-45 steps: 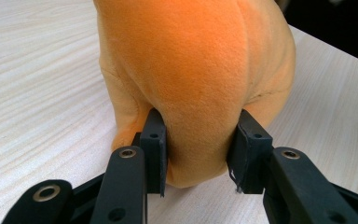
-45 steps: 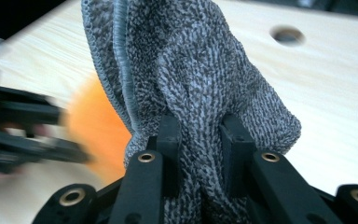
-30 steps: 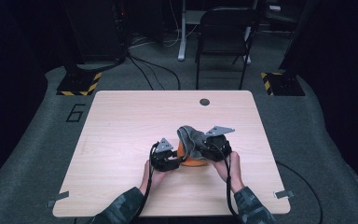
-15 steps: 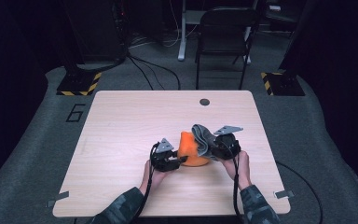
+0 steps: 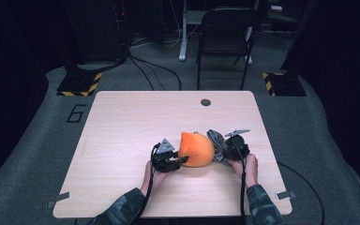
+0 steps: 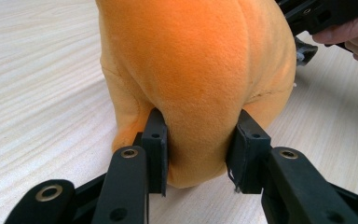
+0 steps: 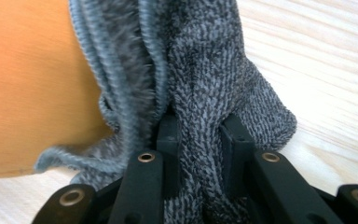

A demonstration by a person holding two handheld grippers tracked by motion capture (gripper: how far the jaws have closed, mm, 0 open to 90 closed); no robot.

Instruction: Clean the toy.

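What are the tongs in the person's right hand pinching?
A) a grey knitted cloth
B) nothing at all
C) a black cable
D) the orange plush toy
A: in the right gripper view the right tongs are clamped on a fold of the grey knitted cloth, while the left tongs squeeze the orange plush toy.

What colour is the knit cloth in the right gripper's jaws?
Mottled grey-blue; the knit cloth shows best in the right gripper view.

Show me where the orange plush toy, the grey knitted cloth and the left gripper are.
orange plush toy (image 5: 197, 149), high view, middle of its rounded body.
grey knitted cloth (image 7: 214, 79), right gripper view, bunched fold above the jaws.
left gripper (image 6: 199, 147), left gripper view, midway between its fingertips.
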